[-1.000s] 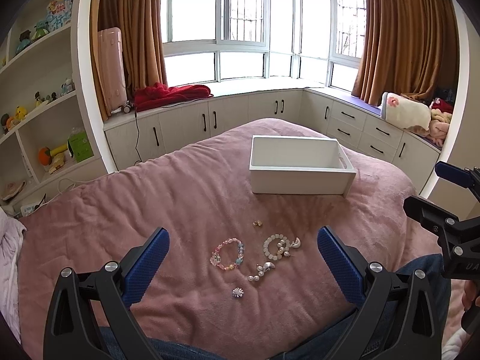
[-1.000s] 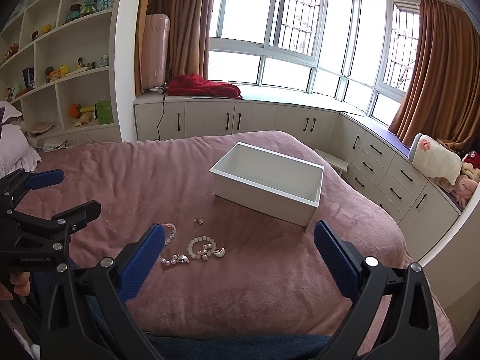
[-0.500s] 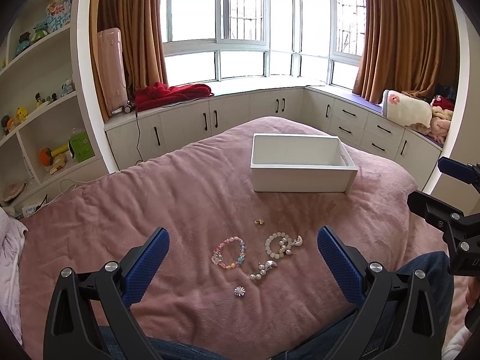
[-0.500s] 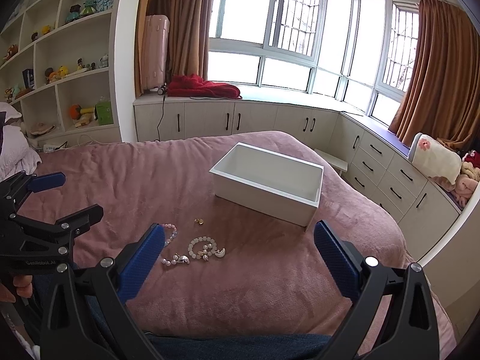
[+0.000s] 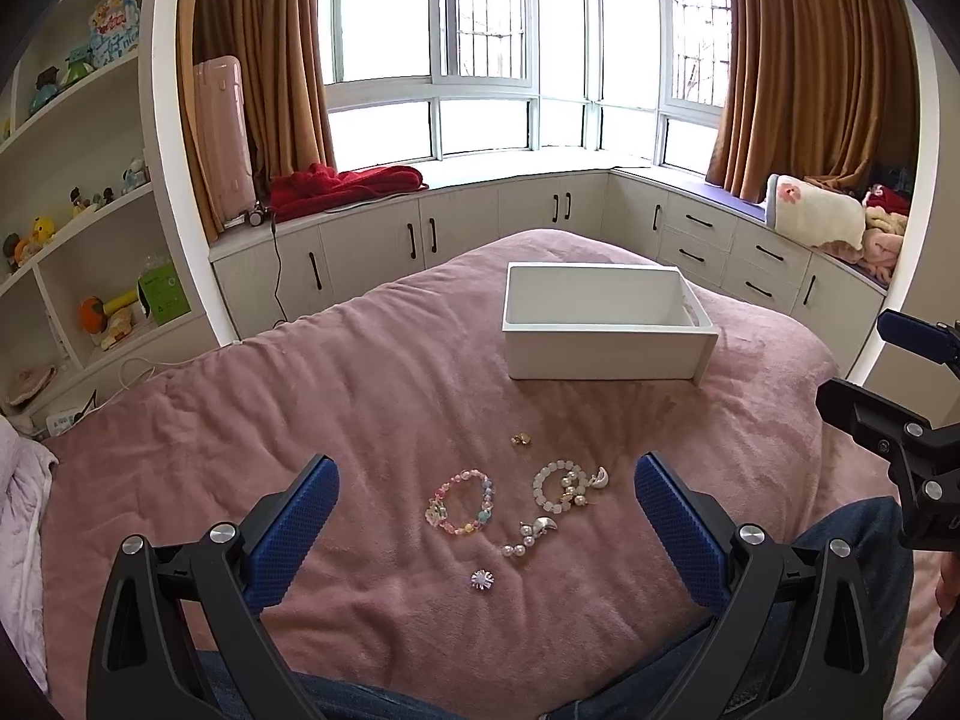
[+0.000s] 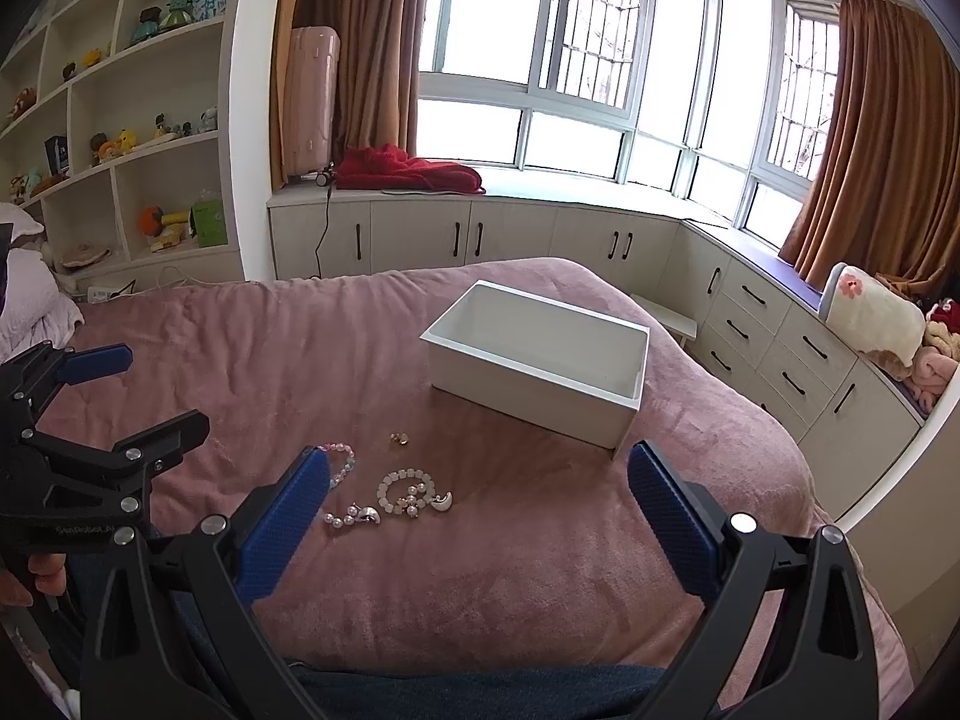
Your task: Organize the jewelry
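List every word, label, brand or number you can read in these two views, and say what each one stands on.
"SenRobot.AI", faint and only partly legible: on the black body of the left gripper.
Colourful sign on the top shelf: lettering blurred, unreadable.
Green box on the shelf: print too small.
No other text visible.

A bay window (image 5: 486,48) with white frames and barred upper panes curves around the far end of the room, and bright daylight pours through it. Brown curtains (image 5: 804,66) hang at both sides. Below runs a sill bench (image 6: 588,186) over white cabinets (image 5: 372,246) with dark handles. A red blanket (image 5: 345,183) lies heaped on the bench, with a pink suitcase (image 5: 219,138) upright just beside it. Plush toys (image 5: 840,222) pile at the right end. White open shelves (image 6: 132,120) at left hold small figurines. A pink bedspread (image 5: 336,396) fills the foreground.
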The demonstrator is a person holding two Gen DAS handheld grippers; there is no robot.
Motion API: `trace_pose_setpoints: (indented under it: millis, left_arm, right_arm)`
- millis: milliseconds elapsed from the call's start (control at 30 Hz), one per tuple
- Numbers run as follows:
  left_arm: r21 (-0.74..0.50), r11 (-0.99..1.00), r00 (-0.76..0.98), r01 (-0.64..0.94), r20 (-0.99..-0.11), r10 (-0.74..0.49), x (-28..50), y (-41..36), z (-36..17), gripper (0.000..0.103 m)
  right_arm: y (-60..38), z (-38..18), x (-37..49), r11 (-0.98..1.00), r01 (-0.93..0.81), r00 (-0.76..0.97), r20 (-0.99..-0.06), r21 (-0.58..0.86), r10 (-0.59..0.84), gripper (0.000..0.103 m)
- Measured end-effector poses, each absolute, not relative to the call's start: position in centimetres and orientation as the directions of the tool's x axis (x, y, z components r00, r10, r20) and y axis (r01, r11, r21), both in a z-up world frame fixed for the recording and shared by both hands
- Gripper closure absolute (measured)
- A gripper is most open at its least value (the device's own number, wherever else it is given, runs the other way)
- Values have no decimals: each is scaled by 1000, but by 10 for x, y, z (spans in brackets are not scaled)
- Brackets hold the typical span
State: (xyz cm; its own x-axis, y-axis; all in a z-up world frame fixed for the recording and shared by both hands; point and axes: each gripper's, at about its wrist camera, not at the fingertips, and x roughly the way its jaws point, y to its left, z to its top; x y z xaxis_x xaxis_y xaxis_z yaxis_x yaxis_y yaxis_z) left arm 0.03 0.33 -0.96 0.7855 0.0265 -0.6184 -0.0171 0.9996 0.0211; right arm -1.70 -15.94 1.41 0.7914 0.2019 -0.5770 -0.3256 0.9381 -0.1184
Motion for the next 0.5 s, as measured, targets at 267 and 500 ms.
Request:
trace_pose_setpoints:
  millis: [267, 500]
  left_arm:
    - [18, 1000, 785, -17, -619, 25, 1, 4, -11, 3]
    - [18, 1000, 785, -17, -618, 24, 1, 4, -11, 3]
  right_arm:
    - [-158, 14, -17, 938, -325, 791, -578, -121, 199, 5]
    - [-157, 14, -17, 938, -326, 789, -582, -121, 199, 5]
